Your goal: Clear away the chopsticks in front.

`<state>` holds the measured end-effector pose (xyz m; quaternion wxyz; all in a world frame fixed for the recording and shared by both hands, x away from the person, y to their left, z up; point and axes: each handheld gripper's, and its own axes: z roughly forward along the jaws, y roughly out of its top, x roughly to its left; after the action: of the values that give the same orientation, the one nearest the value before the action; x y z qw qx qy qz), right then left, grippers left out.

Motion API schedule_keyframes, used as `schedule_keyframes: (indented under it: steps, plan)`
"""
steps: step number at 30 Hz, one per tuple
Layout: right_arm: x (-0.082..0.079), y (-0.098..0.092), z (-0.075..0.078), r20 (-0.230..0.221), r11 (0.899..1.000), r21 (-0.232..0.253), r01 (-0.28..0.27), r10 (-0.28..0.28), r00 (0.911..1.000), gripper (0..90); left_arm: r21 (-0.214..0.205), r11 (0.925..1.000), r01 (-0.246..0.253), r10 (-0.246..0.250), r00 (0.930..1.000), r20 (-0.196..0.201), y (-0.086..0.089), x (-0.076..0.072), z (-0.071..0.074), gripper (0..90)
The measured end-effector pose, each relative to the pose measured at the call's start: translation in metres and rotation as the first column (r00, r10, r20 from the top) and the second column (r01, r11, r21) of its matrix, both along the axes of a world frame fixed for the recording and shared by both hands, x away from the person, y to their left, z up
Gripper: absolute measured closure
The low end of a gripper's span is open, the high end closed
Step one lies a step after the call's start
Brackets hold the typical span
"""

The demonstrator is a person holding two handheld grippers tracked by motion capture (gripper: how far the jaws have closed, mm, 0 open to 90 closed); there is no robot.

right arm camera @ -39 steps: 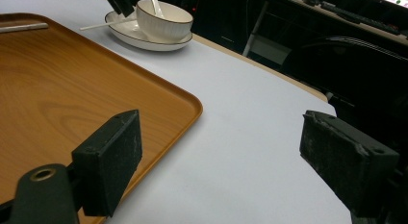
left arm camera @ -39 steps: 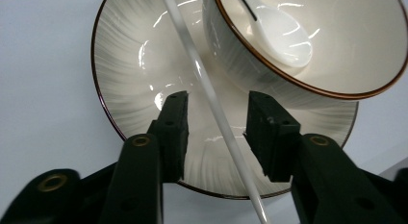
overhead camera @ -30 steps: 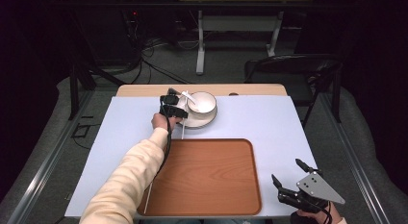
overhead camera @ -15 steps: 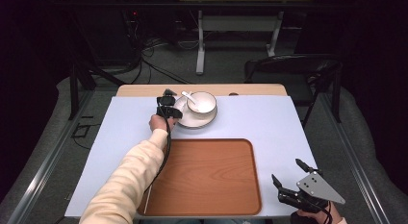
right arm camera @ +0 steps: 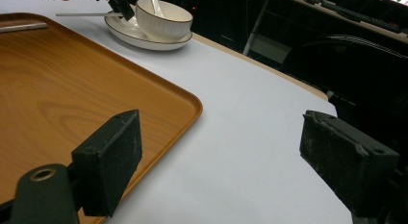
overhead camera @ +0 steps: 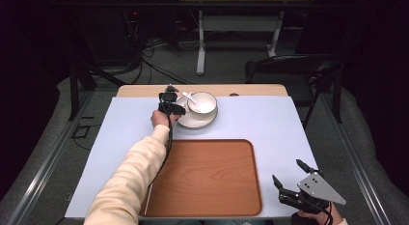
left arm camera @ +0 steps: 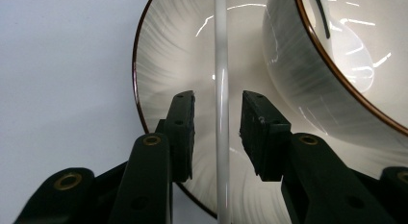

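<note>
Chopstick point(left arm camera: 221, 113), a thin pale rod, lies across the white plate point(left arm camera: 163, 65) with its long axis running straight along the left gripper's point(left arm camera: 217, 132) line of sight, up and down in the left gripper view, passing between the two black jaws. In the right gripper view the same rod point(right arm camera: 86, 14) lies level, its free end pointing away from the bowl point(right arm camera: 163, 23) and out over the blue table cover point(right arm camera: 250, 137), while the other end reaches the plate's rim point(right arm camera: 144, 41) beside the left gripper point(right arm camera: 120, 7).

The left gripper's jaws have just been opening: they stand a little apart with the chopstick in the gap, a sliver of space showing on either side of it, so the pads do not press on it. In the high view this gripper point(overhead camera: 170, 105) sits at the left edge of the plate point(overhead camera: 193, 122), at the far side of the table.

The ribbed white bowl with a brown rim stands on the plate, and a white spoon point(overhead camera: 189, 98) leans in it.

Nearer the person lies a wooden tray point(overhead camera: 207, 179). The right gripper point(overhead camera: 294, 179) hovers at the near right corner of the table, well apart from the plate, its jaws wide apart with nothing between them.
</note>
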<state>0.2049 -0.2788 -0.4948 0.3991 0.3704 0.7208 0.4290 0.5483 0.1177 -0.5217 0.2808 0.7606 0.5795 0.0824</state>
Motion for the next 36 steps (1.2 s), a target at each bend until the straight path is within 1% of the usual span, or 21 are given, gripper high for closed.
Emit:
schedule_keyframes:
  steps: [2, 3, 7, 9, 10, 11, 12, 14, 18, 19, 20, 21, 22, 23, 25, 30, 32, 36]
  plan:
    - [0.0, 0.0, 0.0, 0.001, 1.0, 0.002, 0.0, 0.0, 1.0, 14.3, 0.002, 1.0, 0.009, -0.009, 0.9999, -0.004, -0.001, 0.002, 0.0, 68.6]
    - [0.0, 0.0, 0.0, 0.002, 1.0, 0.002, 0.0, 0.0, 1.0, 14.3, 0.018, 0.9998, 0.007, -0.007, 1.0, 0.002, -0.003, 0.004, -0.001, 70.4]
    - [0.0, 0.0, 0.0, 0.001, 1.0, 0.002, -0.001, 0.001, 1.0, 14.3, 0.027, 0.9996, 0.005, -0.004, 0.9999, -0.01, -0.004, 0.008, -0.002, 75.6]
    - [0.0, 0.0, 0.0, 0.002, 1.0, 0.002, 0.0, 0.0, 1.0, 14.3, 0.031, 0.9995, 0.008, -0.008, 0.9999, -0.013, -0.004, 0.009, -0.003, 79.8]
    - [0.0, 0.0, 0.0, 0.002, 1.0, 0.002, -0.001, 0.001, 1.0, 14.3, 0.048, 0.9988, 0.004, -0.003, 0.9997, -0.024, -0.005, 0.01, -0.004, 82.0]
    - [0.0, 0.0, 0.0, 0.001, 1.0, 0.002, 0.0, 0.0, 1.0, 14.3, 0.05, 0.9987, 0.002, -0.001, 0.9997, -0.026, -0.004, 0.01, -0.005, 83.4]
    - [0.0, 0.0, 0.0, 0.002, 1.0, 0.001, 0.0, 0.0, 1.0, 14.3, 0.055, 0.9985, 0.003, -0.002, 0.9997, -0.024, -0.003, 0.01, -0.004, 83.6]
    - [0.0, 0.0, 0.0, 0.001, 1.0, 0.002, 0.0, 0.0, 1.0, 14.3, 0.053, 0.9986, -0.002, 0.003, 0.9996, -0.027, -0.002, 0.01, -0.004, 84.0]
    - [0.0, 0.0, 0.0, 0.002, 1.0, 0.002, 0.0, 0.0, 1.0, 14.3, 0.011, 0.9994, -0.032, 0.032, 0.9995, -0.006, 0.008, 0.008, 0.003, 84.4]
    - [0.0, 0.0, 0.0, 0.003, 1.0, 0.002, -0.001, 0.001, 1.0, 14.3, 0.005, 0.9994, -0.034, 0.034, 0.9994, -0.003, 0.01, 0.007, 0.005, 84.4]
    - [0.0, 0.0, 0.0, 0.003, 1.0, 0.002, -0.001, 0.001, 1.0, 14.3, 0.005, 0.9994, -0.034, 0.034, 0.9994, -0.003, 0.01, 0.007, 0.005, 84.4]
    - [0.0, 0.0, 0.0, 0.002, 1.0, 0.003, -0.001, 0.001, 1.0, 14.3, 0.0, 0.9992, -0.039, 0.039, 0.9992, 0.01, 0.015, 0.005, 0.012, 84.4]
    - [0.0, 0.0, 0.0, 0.002, 1.0, 0.001, -0.001, 0.001, 1.0, 14.3, 0.0, 0.9992, -0.039, 0.039, 0.9992, 0.01, 0.015, 0.005, 0.012, 84.4]
    - [0.0, 0.0, 0.0, 0.002, 1.0, 0.0, -0.002, 0.002, 1.0, 14.3, -0.011, 0.999, -0.043, 0.043, 0.9988, 0.022, 0.018, 0.002, 0.018, 84.4]
    - [0.0, 0.0, 0.0, 0.003, 1.0, 0.001, -0.001, 0.001, 1.0, 14.3, -0.017, 0.999, -0.042, 0.043, 0.9986, 0.03, 0.021, 0.0, 0.024, 84.4]
    - [0.0, 0.0, 0.0, 0.002, 1.0, -0.001, 0.0, 0.0, 1.0, 14.3, -0.049, 0.9979, -0.041, 0.044, 0.9977, 0.052, 0.031, -0.009, 0.039, 84.4]
    - [0.0, 0.0, 0.0, 0.003, 1.0, 0.001, 0.0, 0.0, 1.0, 14.3, -0.052, 0.9979, -0.038, 0.041, 0.9972, 0.063, 0.033, -0.013, 0.045, 84.4]
    - [0.0, 0.001, 0.0, 0.002, 1.0, 0.0, -0.001, 0.001, 1.0, 14.3, -0.077, 0.9967, -0.026, 0.032, 0.997, 0.071, 0.04, -0.023, 0.054, 84.3]
